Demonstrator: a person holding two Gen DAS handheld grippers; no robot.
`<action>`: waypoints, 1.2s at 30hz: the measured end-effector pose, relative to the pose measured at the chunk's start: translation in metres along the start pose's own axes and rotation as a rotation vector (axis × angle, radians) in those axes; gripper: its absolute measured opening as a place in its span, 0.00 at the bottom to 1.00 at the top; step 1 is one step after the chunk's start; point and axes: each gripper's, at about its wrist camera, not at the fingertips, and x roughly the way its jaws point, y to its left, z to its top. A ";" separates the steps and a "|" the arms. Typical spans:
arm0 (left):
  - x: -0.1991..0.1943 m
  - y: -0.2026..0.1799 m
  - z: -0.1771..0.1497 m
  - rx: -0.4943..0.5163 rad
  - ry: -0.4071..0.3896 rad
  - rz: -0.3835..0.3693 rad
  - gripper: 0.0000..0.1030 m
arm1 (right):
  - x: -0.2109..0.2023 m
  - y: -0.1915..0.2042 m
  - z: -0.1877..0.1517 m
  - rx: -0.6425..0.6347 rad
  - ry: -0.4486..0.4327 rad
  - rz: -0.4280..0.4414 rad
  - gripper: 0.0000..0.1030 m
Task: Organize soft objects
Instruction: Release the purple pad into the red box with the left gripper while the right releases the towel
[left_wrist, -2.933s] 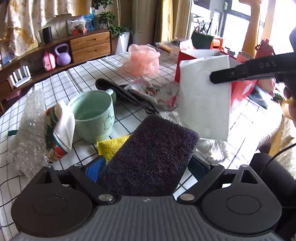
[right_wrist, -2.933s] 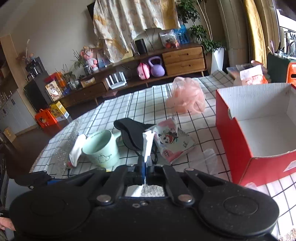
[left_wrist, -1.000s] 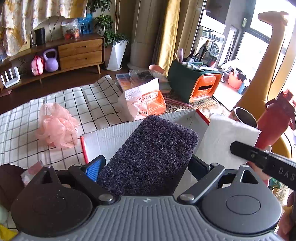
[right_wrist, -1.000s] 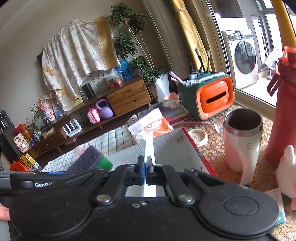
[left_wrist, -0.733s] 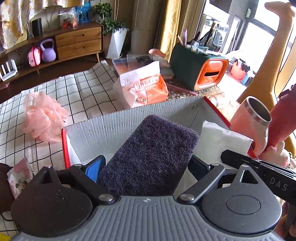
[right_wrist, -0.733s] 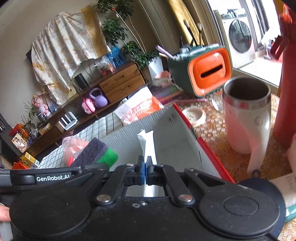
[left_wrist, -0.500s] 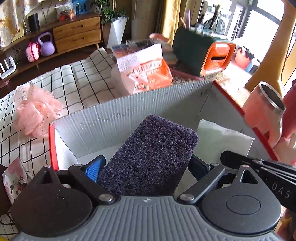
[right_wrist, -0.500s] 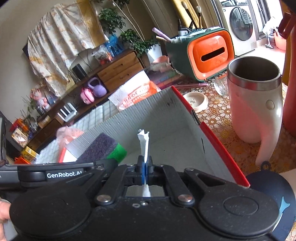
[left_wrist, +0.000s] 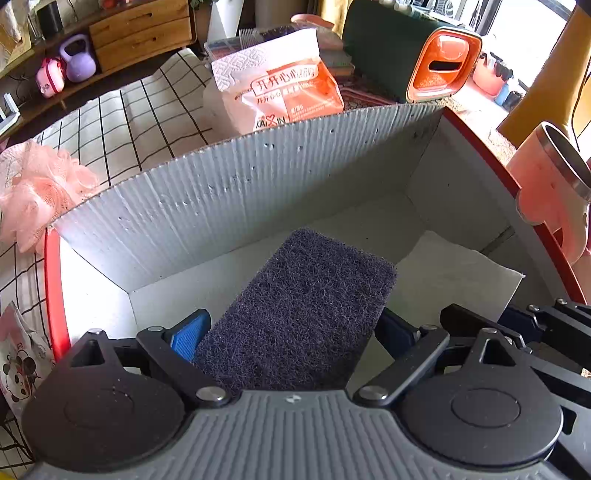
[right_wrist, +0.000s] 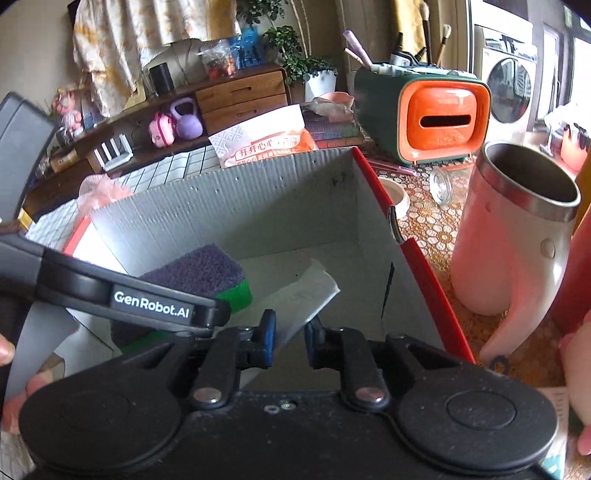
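Note:
My left gripper (left_wrist: 291, 334) is shut on a dark purple scouring sponge (left_wrist: 306, 314) with a green underside (right_wrist: 236, 293), held low inside the red cardboard box (left_wrist: 221, 199). My right gripper (right_wrist: 290, 332) is open inside the same box (right_wrist: 406, 243); its blue pads stand apart on either side of a white folded napkin (right_wrist: 303, 299) that leans loose between them. The napkin also shows in the left wrist view (left_wrist: 454, 277), lying on the box floor to the right of the sponge.
A pink bath pouf (left_wrist: 33, 188) and a panda wipes pack (left_wrist: 18, 362) lie on the checked tablecloth left of the box. An orange tissue pack (left_wrist: 280, 88) stands behind it. A pink steel tumbler (right_wrist: 517, 236) and a green-orange organizer (right_wrist: 432, 118) stand to the right.
Both grippers came from the table over to the box and down into it. The right gripper has opened and let go of the napkin. The left stays shut on the sponge.

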 end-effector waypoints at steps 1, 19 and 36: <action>0.001 0.001 0.000 -0.006 0.008 -0.004 0.93 | 0.000 0.002 0.000 -0.015 0.003 -0.009 0.20; -0.022 0.000 -0.002 -0.017 -0.055 -0.082 0.98 | -0.020 0.014 0.002 -0.137 -0.002 -0.018 0.64; -0.128 0.024 -0.047 0.056 -0.266 -0.058 0.98 | -0.084 0.036 -0.006 -0.105 -0.078 0.040 0.83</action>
